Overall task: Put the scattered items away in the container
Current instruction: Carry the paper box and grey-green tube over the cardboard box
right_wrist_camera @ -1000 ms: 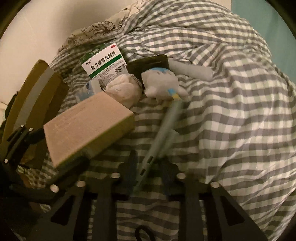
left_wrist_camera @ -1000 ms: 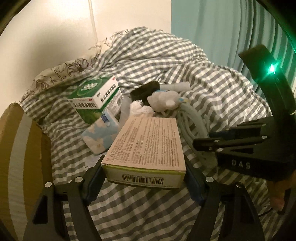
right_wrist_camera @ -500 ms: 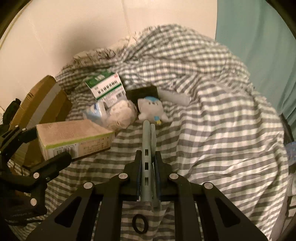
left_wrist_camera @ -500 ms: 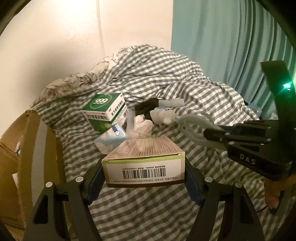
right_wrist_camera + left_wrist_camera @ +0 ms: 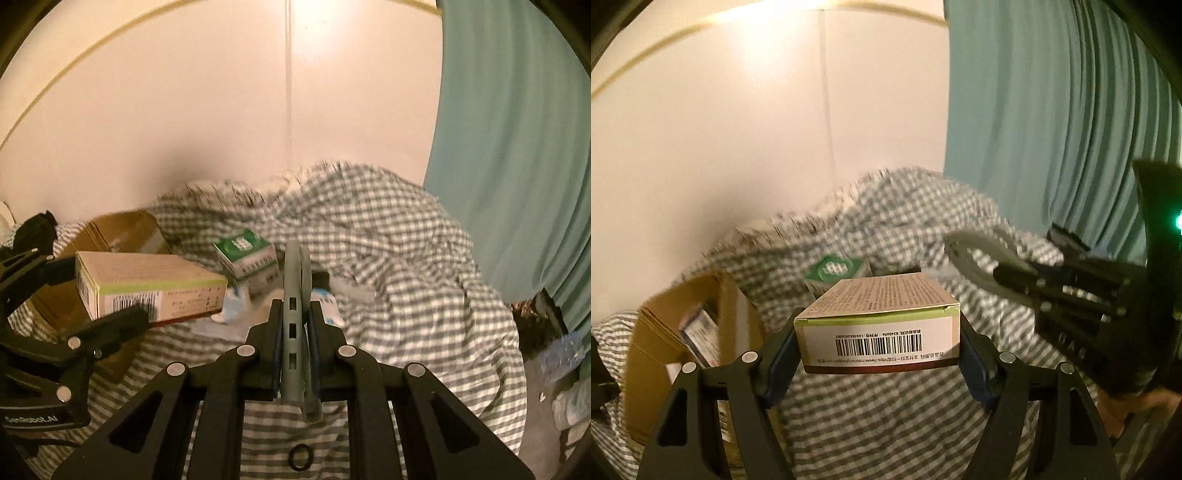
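My left gripper (image 5: 879,350) is shut on a tan medicine box (image 5: 882,314) with a barcode, held above the bed. In the right wrist view that tan box (image 5: 147,284) hangs in front of the open cardboard container (image 5: 122,229). My right gripper (image 5: 295,321) is shut on a grey slotted strap (image 5: 293,291) standing upright between the pads. From the left wrist view the strap (image 5: 971,251) juts left out of the right gripper (image 5: 1008,280). A green medicine box (image 5: 247,254), a white plush toy (image 5: 328,302) and a black item (image 5: 321,277) lie on the bedding.
A checked grey-and-white quilt (image 5: 406,258) covers the bed. The cardboard container (image 5: 665,332) sits at the left with packets inside. A teal curtain (image 5: 1052,129) hangs at the right and a pale wall stands behind. Plastic bags (image 5: 561,358) lie on the floor at the right.
Both grippers have risen and tipped up, one with the tan box and the other with the strap. The strap has come off the bedding. The container's inside has come into sight.
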`<state>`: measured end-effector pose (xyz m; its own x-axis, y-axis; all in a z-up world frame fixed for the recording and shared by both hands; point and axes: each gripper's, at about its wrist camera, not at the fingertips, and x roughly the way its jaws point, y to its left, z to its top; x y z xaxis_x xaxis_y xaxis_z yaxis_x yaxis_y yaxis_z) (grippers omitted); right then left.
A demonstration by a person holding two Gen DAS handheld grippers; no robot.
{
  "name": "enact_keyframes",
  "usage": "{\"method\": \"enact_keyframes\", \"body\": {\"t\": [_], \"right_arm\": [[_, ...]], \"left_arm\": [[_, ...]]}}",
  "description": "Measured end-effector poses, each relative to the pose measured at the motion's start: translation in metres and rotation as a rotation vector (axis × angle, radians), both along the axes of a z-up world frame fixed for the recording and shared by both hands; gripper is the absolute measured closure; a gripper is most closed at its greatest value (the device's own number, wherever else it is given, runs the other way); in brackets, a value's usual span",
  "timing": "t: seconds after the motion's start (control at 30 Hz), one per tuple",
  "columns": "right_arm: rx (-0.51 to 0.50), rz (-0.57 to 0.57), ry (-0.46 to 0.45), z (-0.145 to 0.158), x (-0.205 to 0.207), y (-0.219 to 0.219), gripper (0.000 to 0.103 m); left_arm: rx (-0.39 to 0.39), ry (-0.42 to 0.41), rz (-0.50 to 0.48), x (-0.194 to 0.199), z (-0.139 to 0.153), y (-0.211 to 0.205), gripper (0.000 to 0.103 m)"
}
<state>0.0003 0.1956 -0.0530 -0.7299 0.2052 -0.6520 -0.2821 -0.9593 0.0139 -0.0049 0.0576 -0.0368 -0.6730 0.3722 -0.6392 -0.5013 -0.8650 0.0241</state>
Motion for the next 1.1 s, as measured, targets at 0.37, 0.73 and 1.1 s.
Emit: {"method": "enact_keyframes", "body": {"t": [0.37, 0.73, 1.1], "right_arm": [[0.036, 0.031, 0.138, 0.065, 0.001, -0.045, 0.091], [0.057, 0.098, 0.186, 0.09, -0.024, -0.099, 0.091], [0.087, 0.21, 0.201, 0.089, -0.056, -0.157, 0.091]], "left_arm": [[0.109, 0.151, 0.136, 0.003, 0.081, -0.061, 0.026], [0.094, 0.249, 0.244, 0.005, 0.097, -0.133, 0.026], [0.075, 0.225, 0.376, -0.016, 0.079, -0.2, 0.026]]}}
